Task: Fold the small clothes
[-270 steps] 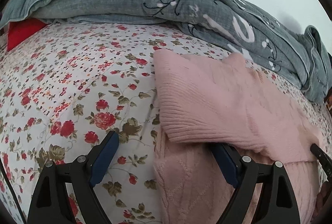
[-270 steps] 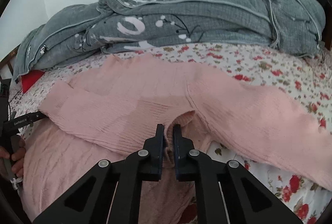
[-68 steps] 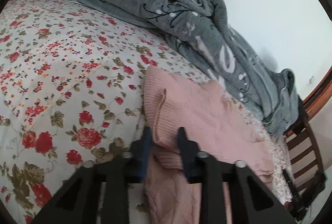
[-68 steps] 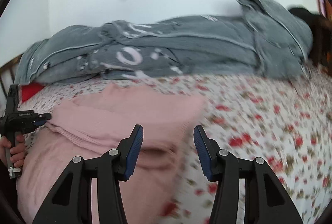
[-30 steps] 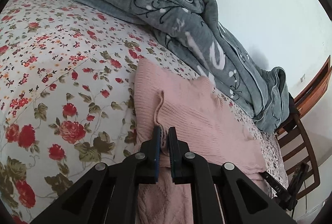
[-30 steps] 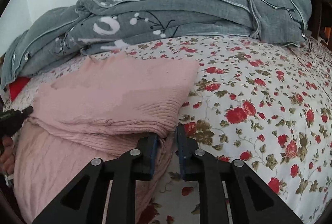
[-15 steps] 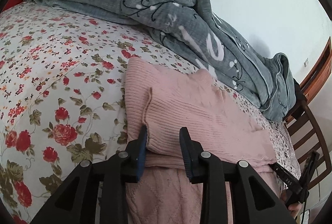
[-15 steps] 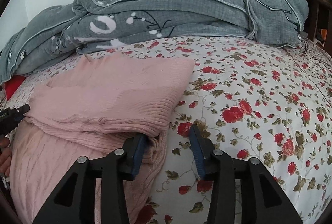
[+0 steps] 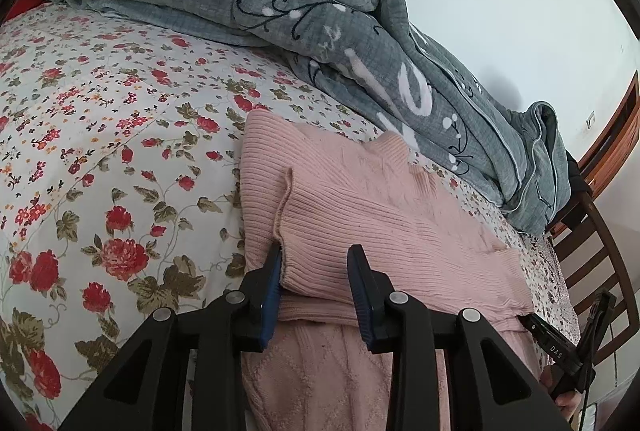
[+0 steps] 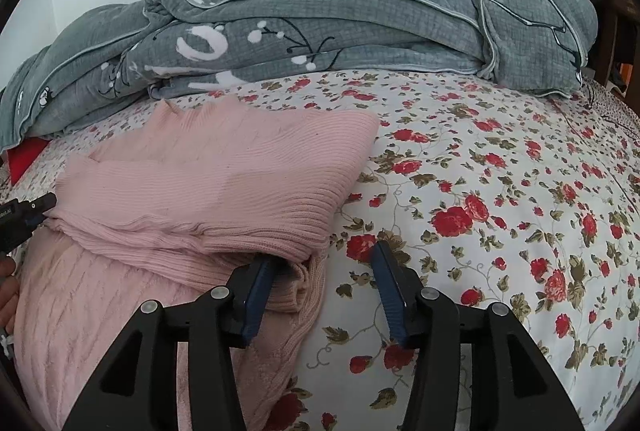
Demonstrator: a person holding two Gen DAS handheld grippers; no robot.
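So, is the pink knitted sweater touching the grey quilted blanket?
Apart. The right wrist view shows a strip of flowered sheet between the pink knitted sweater and the grey quilted blanket.

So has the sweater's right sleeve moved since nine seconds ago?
Yes. The right sleeve no longer stretches rightward across the floral sheet; it now lies folded leftward over the sweater body.

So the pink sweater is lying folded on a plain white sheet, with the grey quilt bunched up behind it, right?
Not quite: the sheet is not plain but printed with red roses and leaves, as the right wrist view shows. The rest holds: the pink sweater lies folded on it, with the grey quilt bunched up behind.
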